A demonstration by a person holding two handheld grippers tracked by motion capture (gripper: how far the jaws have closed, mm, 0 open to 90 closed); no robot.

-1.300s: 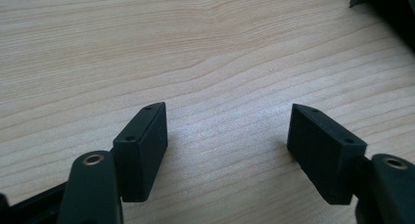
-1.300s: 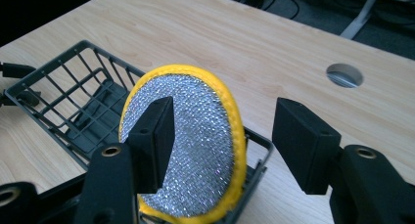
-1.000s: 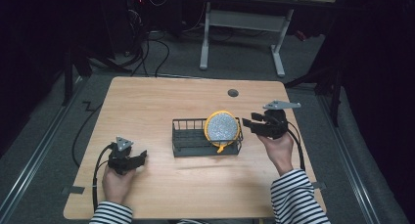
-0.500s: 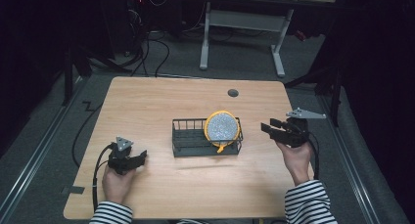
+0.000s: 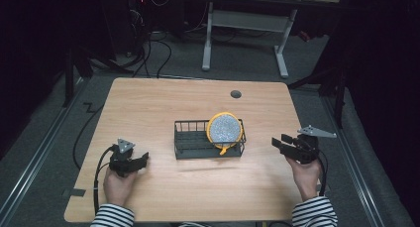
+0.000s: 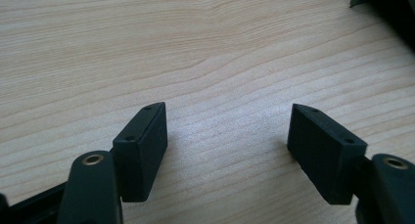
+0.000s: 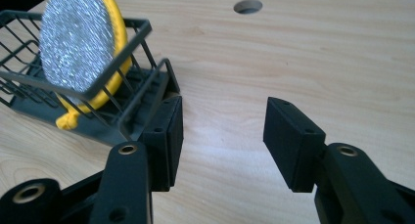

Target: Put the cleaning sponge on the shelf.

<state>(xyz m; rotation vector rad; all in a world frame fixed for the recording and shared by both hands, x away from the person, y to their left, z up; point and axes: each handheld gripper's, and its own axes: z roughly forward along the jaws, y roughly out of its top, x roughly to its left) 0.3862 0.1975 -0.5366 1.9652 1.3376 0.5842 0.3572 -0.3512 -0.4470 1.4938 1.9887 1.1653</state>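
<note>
A person in striped sleeves stands at a pale wooden bench (image 5: 148,113) with a pair of black tongs in each hand. Near the middle of the bench sits a black wire rack (image 5: 208,142), and a round plate (image 5: 225,129) with a yellow rim and a speckled silver-grey face stands on edge in the rack's right end, leaning against the wires. A small yellow tab on the plate's lower edge pokes out through the rack's front. The right tongs (image 5: 280,143) hang just off the rack's right end, pointing toward it; their jaws have just been opening and stand apart with only bare wood between them, gripping nothing. In the right gripper view, one jaw of these tongs (image 7: 222,136) sits right next to the rack's (image 7: 122,111) corner, with the plate (image 7: 78,43) just beyond behind the wires. The left tongs (image 5: 139,160) rest low over the bench near its front left, well apart from the rack, jaws spread wide and empty. A round hole (image 5: 236,94) is cut in the bench top near its far edge.
</note>
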